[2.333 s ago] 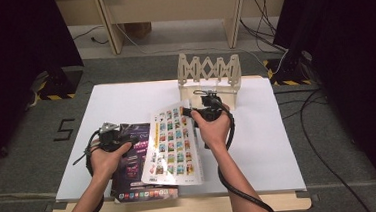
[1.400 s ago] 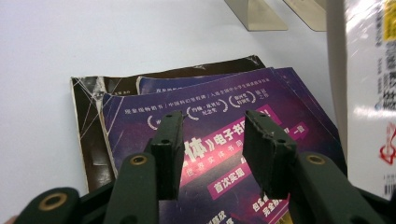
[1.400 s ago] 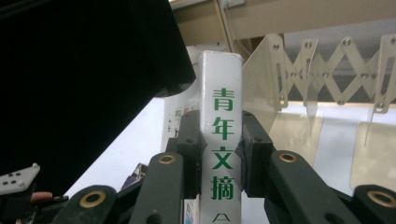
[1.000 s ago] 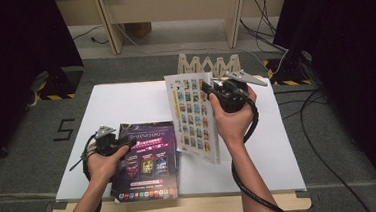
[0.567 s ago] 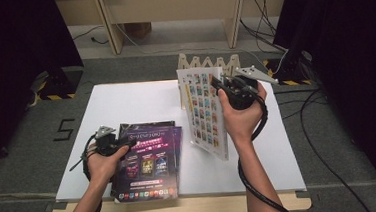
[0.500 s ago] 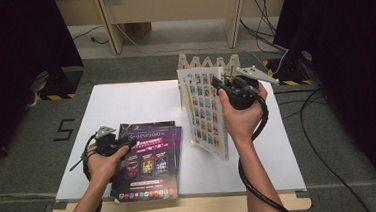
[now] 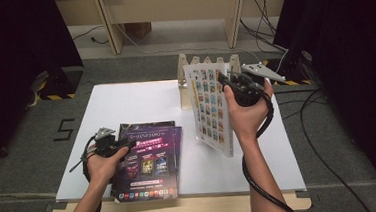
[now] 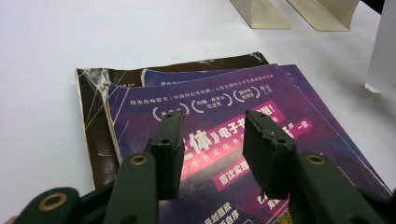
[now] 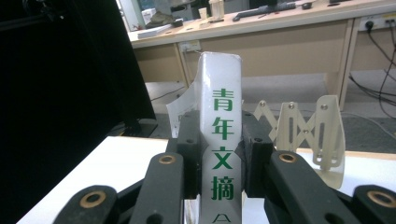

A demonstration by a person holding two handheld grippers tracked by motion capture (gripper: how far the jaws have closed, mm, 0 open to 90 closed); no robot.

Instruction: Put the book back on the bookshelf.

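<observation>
My right hand-held gripper (image 7: pixel 227 79) clamps the spine of a white magazine (image 7: pixel 210 109), holding it upright above the table (image 7: pixel 140 97) just near the wooden rack (image 7: pixel 193 65) at the far side, while my left hand-held gripper (image 8: pixel 217 140) rests open-jawed over the purple booklets (image 7: pixel 149 159) at the near left.

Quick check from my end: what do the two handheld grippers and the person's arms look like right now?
Both the left gripper and the right gripper are black, each topped by a grey three-cornered plate, with a black cable trailing back along the forearm. The jaws are matte black blocks on dark arms with brass-coloured rivets. The forearms are bare: no sleeves or gloves in view.
</observation>
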